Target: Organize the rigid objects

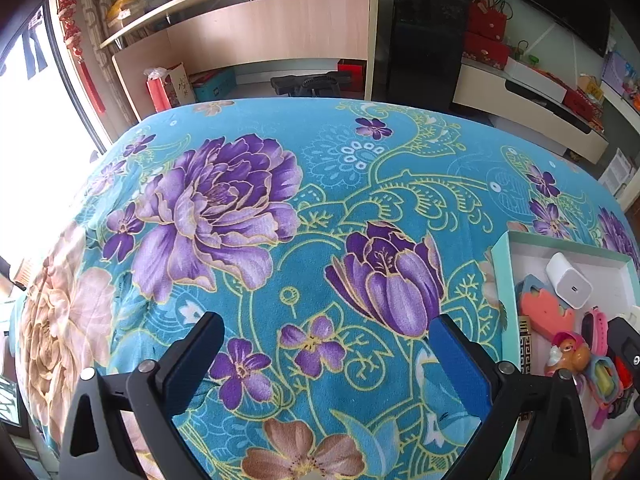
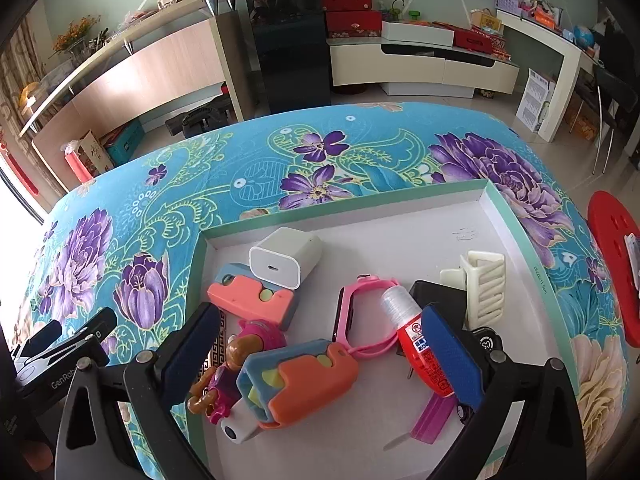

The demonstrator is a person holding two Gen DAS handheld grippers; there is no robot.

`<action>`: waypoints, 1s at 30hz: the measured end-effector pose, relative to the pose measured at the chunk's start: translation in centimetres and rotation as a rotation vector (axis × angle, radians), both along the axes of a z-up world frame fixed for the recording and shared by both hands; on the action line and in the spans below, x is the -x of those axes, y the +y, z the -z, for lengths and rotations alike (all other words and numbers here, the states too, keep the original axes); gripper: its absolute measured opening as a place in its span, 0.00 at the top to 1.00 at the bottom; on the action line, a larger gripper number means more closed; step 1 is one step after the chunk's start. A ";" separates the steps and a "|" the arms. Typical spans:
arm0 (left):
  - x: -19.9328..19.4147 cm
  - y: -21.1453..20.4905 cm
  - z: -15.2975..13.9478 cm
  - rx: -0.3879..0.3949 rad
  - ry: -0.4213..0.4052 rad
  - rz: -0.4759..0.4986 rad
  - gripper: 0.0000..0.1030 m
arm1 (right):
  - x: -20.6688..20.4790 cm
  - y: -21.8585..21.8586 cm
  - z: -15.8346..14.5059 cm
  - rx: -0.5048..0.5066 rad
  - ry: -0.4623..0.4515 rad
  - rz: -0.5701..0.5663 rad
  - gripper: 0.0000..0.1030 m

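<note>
From the left wrist view, the left tool (image 1: 326,354) hangs with its two fingers spread wide and nothing between them, over the bare floral cloth (image 1: 256,216) that covers the worktop. Off to its right lies the shallow box lid (image 1: 505,280) with a mint rim, and inside it sit a white charger cube (image 1: 568,280), a pink-orange block toy (image 1: 546,310) and a small doll figure (image 1: 570,354), all well apart from this tool. From the right wrist view, the right tool (image 2: 324,344) is also spread open and grips nothing, poised over the box lid (image 2: 348,208). Between its fingers lie an orange-and-blue block toy (image 2: 304,380) and a pink watch strap (image 2: 360,312); the doll figure (image 2: 236,364) is just inside its left finger, and a red glue bottle (image 2: 416,344) lies against its right finger. Ahead of the tool sit the white charger cube (image 2: 286,256), a salmon block toy (image 2: 252,296) and a cream hair claw clip (image 2: 482,288). The left tool (image 2: 72,336) shows at this tool's left, over the cloth (image 2: 120,216).
</note>
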State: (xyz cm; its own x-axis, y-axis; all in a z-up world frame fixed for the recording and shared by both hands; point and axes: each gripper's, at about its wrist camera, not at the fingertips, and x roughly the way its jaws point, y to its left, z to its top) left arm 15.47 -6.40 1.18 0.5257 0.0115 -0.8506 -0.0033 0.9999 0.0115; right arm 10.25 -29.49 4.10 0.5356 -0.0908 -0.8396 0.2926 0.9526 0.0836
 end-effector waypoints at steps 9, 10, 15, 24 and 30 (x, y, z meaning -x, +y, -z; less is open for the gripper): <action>3.0 1.7 0.1 -0.004 0.006 0.000 0.00 | 2.4 2.5 -0.7 0.041 -0.017 -0.051 0.02; 3.4 1.9 0.1 -0.001 0.006 -0.001 0.00 | 2.8 2.9 -0.8 0.042 -0.024 -0.058 0.02; 5.9 3.3 0.2 0.032 0.018 -0.008 0.00 | 4.9 4.5 -1.4 0.055 -0.041 -0.096 0.02; 11.6 4.5 -0.3 0.050 -0.020 0.035 0.00 | 9.6 6.0 -0.7 0.070 -0.042 -0.135 0.02; 14.5 4.5 0.1 0.023 -0.040 0.054 0.00 | 11.7 6.6 0.4 0.084 -0.042 -0.134 0.02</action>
